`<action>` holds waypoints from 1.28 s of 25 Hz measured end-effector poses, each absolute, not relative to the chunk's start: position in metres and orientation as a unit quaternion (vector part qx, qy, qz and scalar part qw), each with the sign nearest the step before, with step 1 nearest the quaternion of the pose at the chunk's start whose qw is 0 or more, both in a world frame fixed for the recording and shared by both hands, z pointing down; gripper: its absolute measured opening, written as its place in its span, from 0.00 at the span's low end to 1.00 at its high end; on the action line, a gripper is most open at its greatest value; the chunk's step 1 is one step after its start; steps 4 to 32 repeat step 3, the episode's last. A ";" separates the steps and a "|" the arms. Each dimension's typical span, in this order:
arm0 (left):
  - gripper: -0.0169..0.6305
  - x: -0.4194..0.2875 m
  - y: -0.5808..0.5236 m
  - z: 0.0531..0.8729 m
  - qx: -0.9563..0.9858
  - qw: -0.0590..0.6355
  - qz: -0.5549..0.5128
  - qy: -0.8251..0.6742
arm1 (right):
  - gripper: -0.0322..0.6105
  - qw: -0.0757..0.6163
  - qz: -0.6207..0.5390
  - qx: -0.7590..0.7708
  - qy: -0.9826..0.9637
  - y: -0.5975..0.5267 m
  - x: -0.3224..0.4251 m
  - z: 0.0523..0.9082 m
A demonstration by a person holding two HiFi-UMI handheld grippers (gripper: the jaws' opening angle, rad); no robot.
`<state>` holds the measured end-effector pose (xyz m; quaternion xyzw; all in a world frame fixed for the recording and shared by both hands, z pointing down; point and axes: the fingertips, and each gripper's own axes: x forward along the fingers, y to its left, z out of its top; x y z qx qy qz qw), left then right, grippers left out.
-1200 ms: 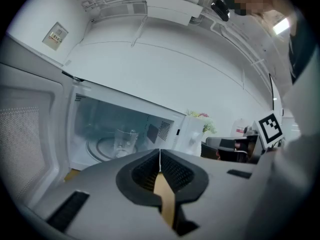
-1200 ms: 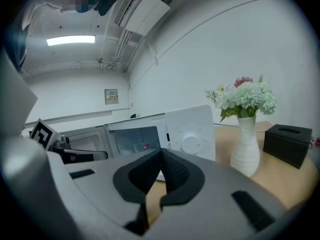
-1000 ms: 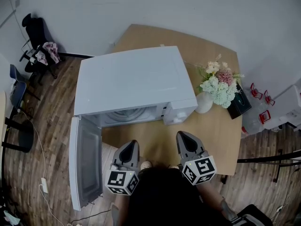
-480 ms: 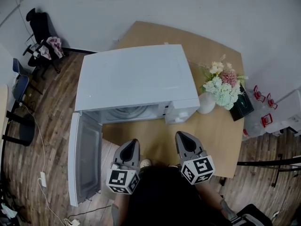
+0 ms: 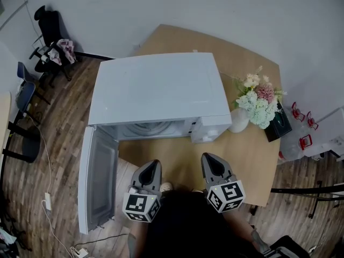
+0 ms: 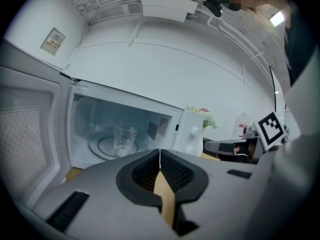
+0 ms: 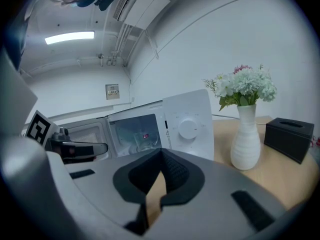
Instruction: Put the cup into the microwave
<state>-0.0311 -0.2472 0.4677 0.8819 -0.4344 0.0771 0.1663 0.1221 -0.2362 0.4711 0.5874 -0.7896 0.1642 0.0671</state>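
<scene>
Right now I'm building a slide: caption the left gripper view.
Shut left claw faces open microwave, clear cup inside on turntable.

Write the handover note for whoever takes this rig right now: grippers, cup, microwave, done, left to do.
Left gripper: jaws shut, empty, held before the microwave.
Right gripper: jaws shut, empty, beside it.
Glass cup: upright on the turntable inside the microwave.
Door: swung wide open.
Done: cup is in.
Left: perhaps shut the door, if wanted.
</scene>
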 end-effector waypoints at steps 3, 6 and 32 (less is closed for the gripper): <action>0.04 -0.033 -0.247 0.468 0.882 0.167 0.078 -0.433 | 0.04 0.067 0.165 0.588 -0.789 -0.236 0.120 0.472; 0.04 -0.033 -0.247 0.468 0.882 0.167 0.078 -0.433 | 0.04 0.067 0.165 0.588 -0.789 -0.236 0.120 0.472; 0.04 -0.033 -0.247 0.468 0.882 0.167 0.078 -0.433 | 0.04 0.067 0.165 0.588 -0.789 -0.236 0.120 0.472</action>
